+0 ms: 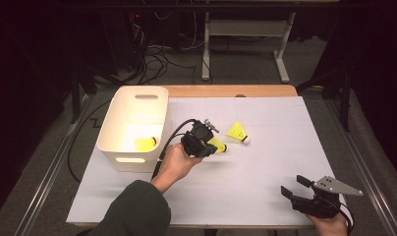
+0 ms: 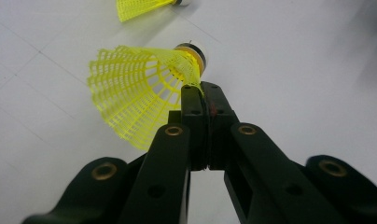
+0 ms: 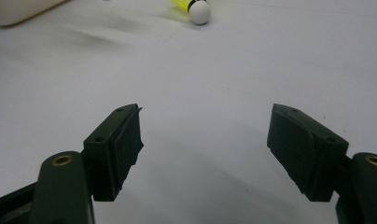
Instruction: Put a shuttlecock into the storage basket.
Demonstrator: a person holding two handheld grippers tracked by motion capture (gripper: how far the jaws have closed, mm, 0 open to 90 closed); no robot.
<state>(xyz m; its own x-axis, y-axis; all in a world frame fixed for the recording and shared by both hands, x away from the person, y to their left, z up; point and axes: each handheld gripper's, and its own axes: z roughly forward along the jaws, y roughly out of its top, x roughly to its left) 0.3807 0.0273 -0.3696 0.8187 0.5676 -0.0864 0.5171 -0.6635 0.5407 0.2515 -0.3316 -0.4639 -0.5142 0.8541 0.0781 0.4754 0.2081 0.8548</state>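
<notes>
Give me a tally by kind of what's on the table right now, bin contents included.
Yellow shuttlecocks: 3, namely one in the left gripper by its skirt, one loose on the table, one in the bin
White storage bin: 1
Total: 4

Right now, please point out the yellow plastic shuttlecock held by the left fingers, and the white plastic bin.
yellow plastic shuttlecock (image 2: 130,93), left gripper view, on its mesh skirt.
white plastic bin (image 1: 115,105), high view, on its left rim.

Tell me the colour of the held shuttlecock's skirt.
Yellow mesh skirt, clearest in the left gripper view.
</notes>
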